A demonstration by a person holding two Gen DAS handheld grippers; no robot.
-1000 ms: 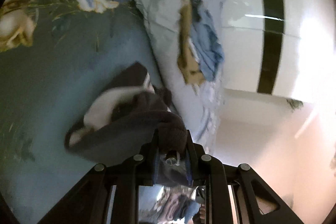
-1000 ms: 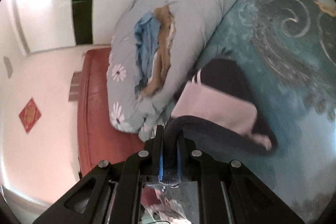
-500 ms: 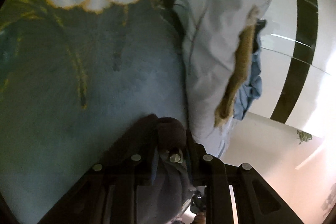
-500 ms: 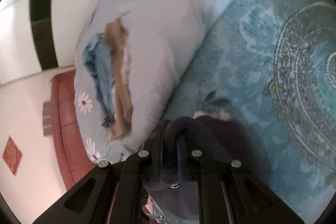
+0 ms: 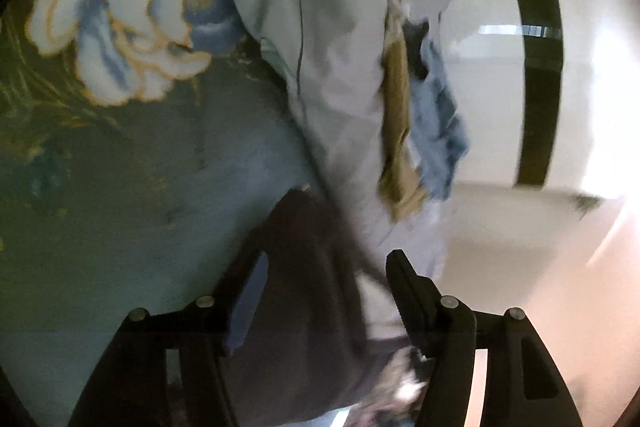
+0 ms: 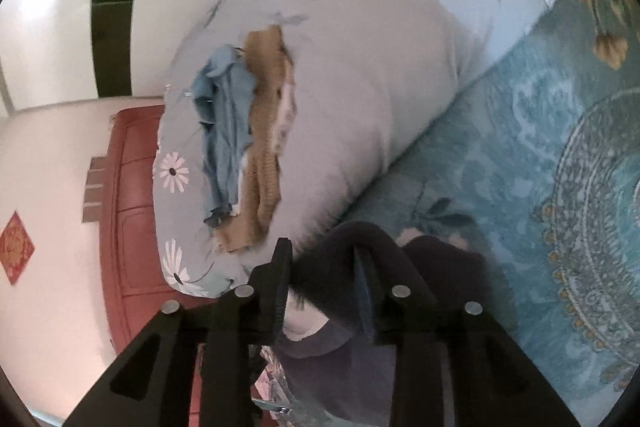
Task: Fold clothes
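Both tongs, left point(image 5: 320, 279) and right point(image 6: 322, 267), gape wide over the dark navy garment point(image 5: 304, 307) on the teal floral bedspread point(image 6: 520, 167), right against a rolled pale-blue floral duvet point(image 6: 380, 67) topped with brown and blue clothes point(image 6: 248, 139)

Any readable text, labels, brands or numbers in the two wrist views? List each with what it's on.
No text reads in either view.
Red diamond-shaped paper sign on the pale wall: gold marks, too small and blurred to read.
Dark navy garment, pale blue daisy-print quilt, teal floral bedspread: no label or print lettering visible.
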